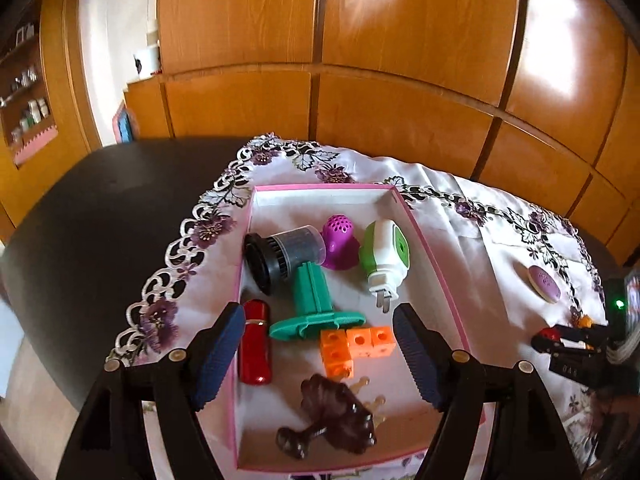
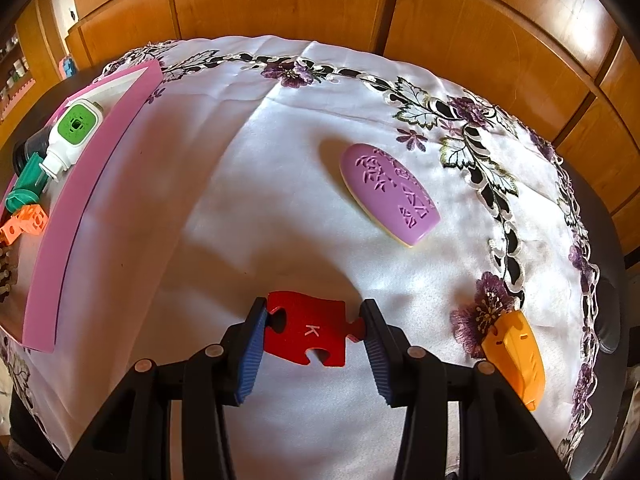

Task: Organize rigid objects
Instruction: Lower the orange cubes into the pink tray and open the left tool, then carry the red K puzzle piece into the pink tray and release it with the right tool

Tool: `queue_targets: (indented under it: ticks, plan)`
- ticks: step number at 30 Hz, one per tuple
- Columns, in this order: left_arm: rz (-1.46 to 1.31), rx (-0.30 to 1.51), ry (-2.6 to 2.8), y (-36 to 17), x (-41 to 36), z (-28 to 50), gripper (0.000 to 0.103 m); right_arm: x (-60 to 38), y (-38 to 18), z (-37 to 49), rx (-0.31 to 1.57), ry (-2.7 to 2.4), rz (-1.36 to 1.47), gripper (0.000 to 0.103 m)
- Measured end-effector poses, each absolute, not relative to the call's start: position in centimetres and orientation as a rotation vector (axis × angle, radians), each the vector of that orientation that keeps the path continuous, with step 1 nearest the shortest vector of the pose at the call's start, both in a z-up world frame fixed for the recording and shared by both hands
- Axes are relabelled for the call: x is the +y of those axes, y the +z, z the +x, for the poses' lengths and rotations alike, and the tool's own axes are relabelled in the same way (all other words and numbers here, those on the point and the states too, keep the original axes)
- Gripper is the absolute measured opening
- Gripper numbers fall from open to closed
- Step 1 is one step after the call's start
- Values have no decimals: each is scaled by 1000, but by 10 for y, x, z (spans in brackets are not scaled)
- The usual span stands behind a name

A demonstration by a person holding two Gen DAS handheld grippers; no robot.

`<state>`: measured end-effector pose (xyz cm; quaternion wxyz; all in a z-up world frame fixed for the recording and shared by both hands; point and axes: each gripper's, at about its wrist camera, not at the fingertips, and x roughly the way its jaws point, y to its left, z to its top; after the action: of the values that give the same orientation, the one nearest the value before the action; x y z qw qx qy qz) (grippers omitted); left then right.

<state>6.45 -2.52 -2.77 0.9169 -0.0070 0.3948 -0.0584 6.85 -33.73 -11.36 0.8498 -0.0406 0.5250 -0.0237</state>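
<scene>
With the left gripper (image 1: 320, 356) spread empty over the pink box (image 1: 424, 236), the right gripper (image 2: 315, 334) pinching the red puzzle piece (image 2: 310, 330) at the cloth should lift straight, keeping its 2 pads square.

Dark table (image 1: 100, 208); embroidered cloth (image 2: 248, 168) on it, bearing pink box (image 1: 424, 240).

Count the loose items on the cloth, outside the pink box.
3: purple oval case mid-cloth; orange piece near the embroidered edge; red K puzzle piece between the right gripper jaws. Others may be out of frame.
</scene>
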Motion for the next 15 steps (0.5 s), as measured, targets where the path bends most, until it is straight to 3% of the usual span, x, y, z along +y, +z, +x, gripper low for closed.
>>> queue_targets:
  ticks: [15]
  plan:
    - [-23, 797, -105, -25, -14, 41, 77, -336, -112, 68, 1098, -50, -104, 46]
